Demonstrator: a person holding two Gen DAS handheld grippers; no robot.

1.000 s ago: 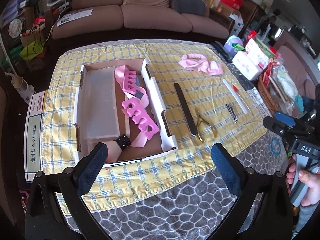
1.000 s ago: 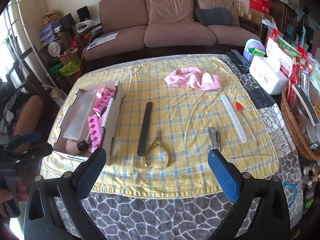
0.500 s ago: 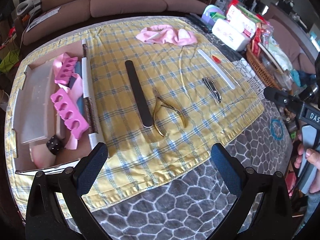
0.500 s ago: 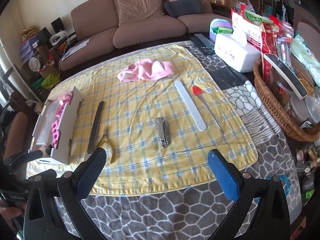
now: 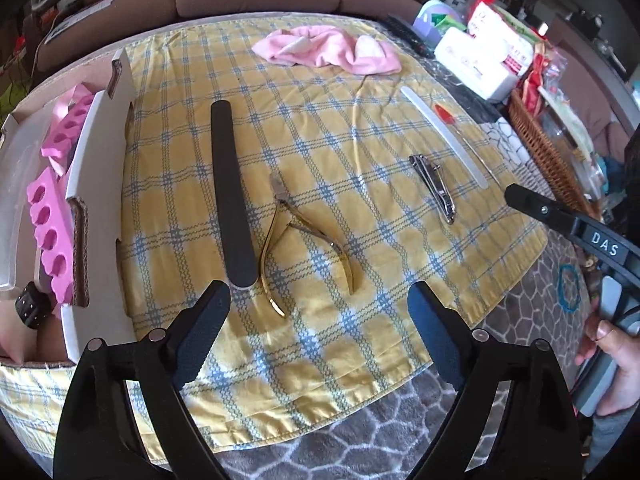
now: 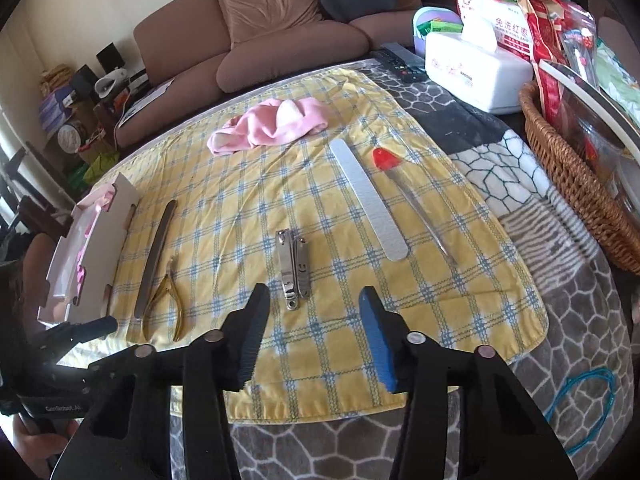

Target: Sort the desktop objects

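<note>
On the yellow checked cloth (image 5: pixel 360 184) lie a black nail file (image 5: pixel 230 196), gold cuticle nippers (image 5: pixel 296 236), steel nail clippers (image 5: pixel 434 188), a grey nail file (image 5: pixel 444 136), a red-tipped tool (image 5: pixel 446 114) and a pink headband (image 5: pixel 332 50). A white box (image 5: pixel 96 184) at the left holds pink toe separators (image 5: pixel 48 216). My left gripper (image 5: pixel 318 312) is open, just short of the nippers. My right gripper (image 6: pixel 312 316) is open, just short of the clippers (image 6: pixel 294 266); the nippers (image 6: pixel 164 300) and grey file (image 6: pixel 370 198) also show in the right wrist view.
A wicker basket (image 6: pixel 576 184) full of packets stands at the right, with a white tissue box (image 6: pixel 476 66) and a remote (image 6: pixel 402 60) behind it. A brown sofa (image 6: pixel 256 44) is beyond the table. A grey patterned blanket (image 6: pixel 580 320) covers the table's near and right side.
Both grippers have moved right and closer to the cloth. The left view swung from the box to the nippers. The right view swung to the clippers and its jaws have narrowed.
</note>
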